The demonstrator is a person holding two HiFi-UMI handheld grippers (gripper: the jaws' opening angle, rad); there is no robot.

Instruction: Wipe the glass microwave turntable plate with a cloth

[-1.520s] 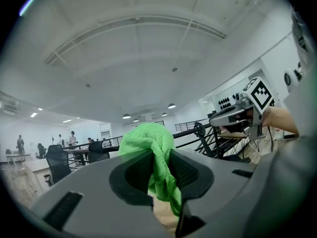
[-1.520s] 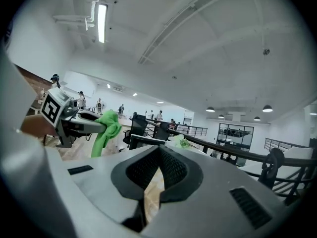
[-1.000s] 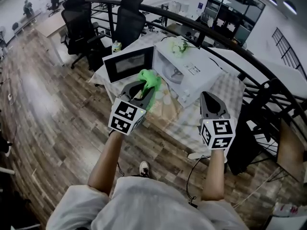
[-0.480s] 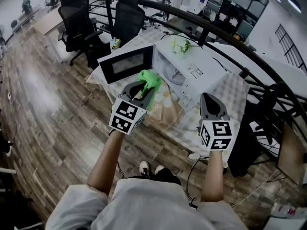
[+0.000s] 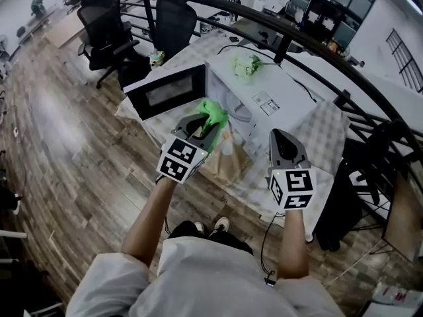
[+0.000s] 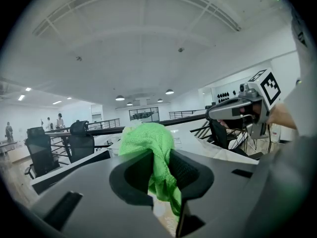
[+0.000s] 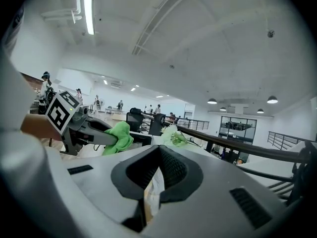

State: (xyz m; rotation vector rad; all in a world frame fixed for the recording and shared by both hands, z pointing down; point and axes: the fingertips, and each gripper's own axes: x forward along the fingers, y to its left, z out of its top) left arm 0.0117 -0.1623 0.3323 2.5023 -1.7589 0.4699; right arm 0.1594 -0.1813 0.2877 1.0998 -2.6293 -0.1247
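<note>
Wood floor (image 5: pixel 59 131) is spreading wide on the left side, with lots of room to move. Two black chairs (image 5: pixel 99 25) are standing far back. A table (image 5: pixel 327 134) with a checked cover is sitting close in front of the person. A black rail (image 5: pixel 317 48) is curving around behind the table and closing off that side.

A white microwave (image 5: pixel 281 101) is sitting on the table. Its door (image 5: pixel 165 91) is hanging wide open to the left, out past the table edge. Pale flowers (image 5: pixel 246 65) are lying on top of the microwave.

The left gripper (image 5: pixel 206 125) is pinching a green cloth (image 5: pixel 213 114) tight between its jaws. It is holding the cloth up right in front of the open microwave. The cloth is bunching above the jaws and hanging down below them.

The right gripper (image 5: pixel 283 135) is closed with nothing in it. It is floating over the table, off to the right of the microwave.

Inside the microwave something pale and round is showing. It may be the glass plate (image 5: pixel 239 113), but the cloth is covering part of it and it is hard to make out.
</note>
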